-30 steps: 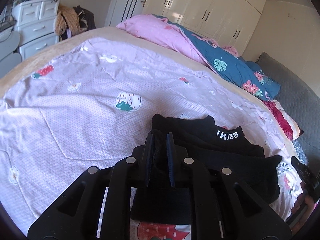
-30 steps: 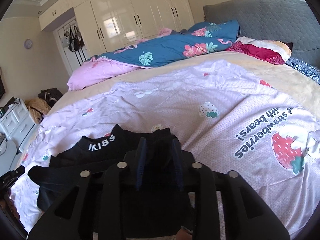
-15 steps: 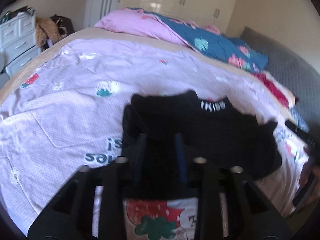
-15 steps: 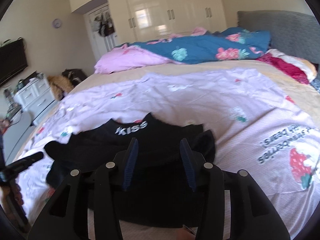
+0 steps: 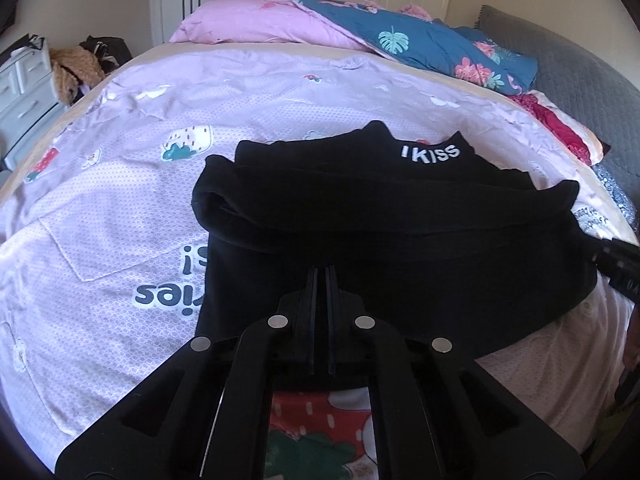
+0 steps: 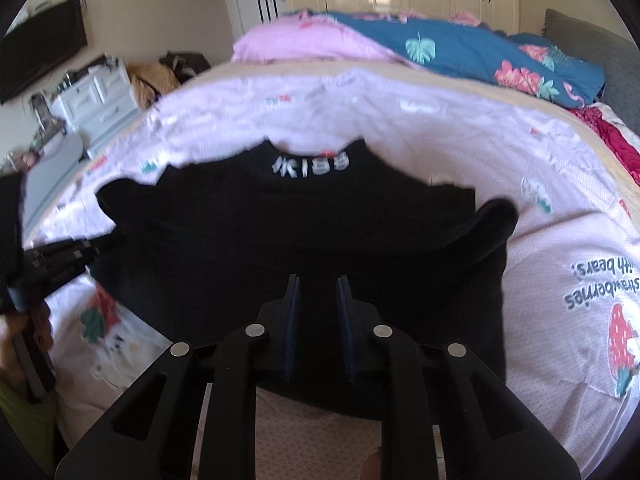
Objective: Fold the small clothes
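Note:
A black top [image 5: 380, 216] with white "IKISS" letters on its collar [image 5: 430, 152] lies flat on the bed, collar away from me. Its sleeves are folded in over the body, one at the left [image 5: 216, 200] and one at the right [image 6: 492, 220]. My left gripper [image 5: 321, 270] hangs over the top's near hem, shut, and I see no cloth pinched between its pads. My right gripper [image 6: 318, 280] is over the same hem further along. Its jaws are closing with a narrow gap left, and only the top [image 6: 280, 220] lying below shows through.
The bed is covered by a pink strawberry-print sheet [image 5: 120, 220]. A blue and pink quilt [image 5: 400, 36] is heaped along the far side. A grey headboard [image 5: 560, 60] is at the right, and white drawers [image 6: 96, 96] stand beside the bed at the left.
Both grippers let go of the sleeves and sank toward the near hem. The left jaws spread, then shut. The right jaws spread wide, then narrowed. The top now lies flatter.

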Demonstrator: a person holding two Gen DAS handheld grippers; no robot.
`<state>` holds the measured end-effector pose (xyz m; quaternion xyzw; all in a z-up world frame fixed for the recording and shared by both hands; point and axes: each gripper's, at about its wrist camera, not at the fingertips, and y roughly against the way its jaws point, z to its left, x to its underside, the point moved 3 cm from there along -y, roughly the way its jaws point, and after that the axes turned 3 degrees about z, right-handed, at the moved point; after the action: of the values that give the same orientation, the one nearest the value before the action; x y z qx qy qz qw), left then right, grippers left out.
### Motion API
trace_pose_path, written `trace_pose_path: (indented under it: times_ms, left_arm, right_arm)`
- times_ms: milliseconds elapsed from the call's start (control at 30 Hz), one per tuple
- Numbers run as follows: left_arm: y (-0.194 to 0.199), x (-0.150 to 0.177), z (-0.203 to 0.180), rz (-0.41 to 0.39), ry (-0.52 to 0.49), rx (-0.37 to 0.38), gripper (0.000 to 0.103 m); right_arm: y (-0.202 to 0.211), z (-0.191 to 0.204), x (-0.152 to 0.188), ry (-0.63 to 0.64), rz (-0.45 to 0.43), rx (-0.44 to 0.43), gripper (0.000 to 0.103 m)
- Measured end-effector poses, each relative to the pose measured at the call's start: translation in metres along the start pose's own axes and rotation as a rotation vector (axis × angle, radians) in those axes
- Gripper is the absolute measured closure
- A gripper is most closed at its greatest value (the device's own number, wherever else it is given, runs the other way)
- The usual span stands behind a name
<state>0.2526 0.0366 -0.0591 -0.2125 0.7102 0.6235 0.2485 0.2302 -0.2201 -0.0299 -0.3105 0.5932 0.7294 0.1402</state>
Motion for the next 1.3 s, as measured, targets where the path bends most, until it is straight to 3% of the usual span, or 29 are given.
trace_pose_path:
  times_ms: [167,500,1100,1300]
  left_arm:
    - [-0.008,-0.006,0.006,0.001,0.021,-0.014,0.103]
    - [-0.029,-0.026,0.007,-0.006,0.026,-0.051,0.103]
    - [-0.055,-0.071,0.033,-0.026,0.102,-0.034,0.103]
    - [-0.051,-0.082,0.055,-0.057,0.173,-0.032,0.103]
  right_arm:
    - [-0.023,-0.006,0.007,0.003,0.058,0.091,0.085]
    - [-0.053,-0.015,-0.009,0.013,0.079,0.134,0.086]
    - [-0.068,-0.045,-0.058,-0.097,-0.04,0.102,0.086]
    - [-0.068,-0.064,-0.072,-0.137,-0.085,0.139,0.085]
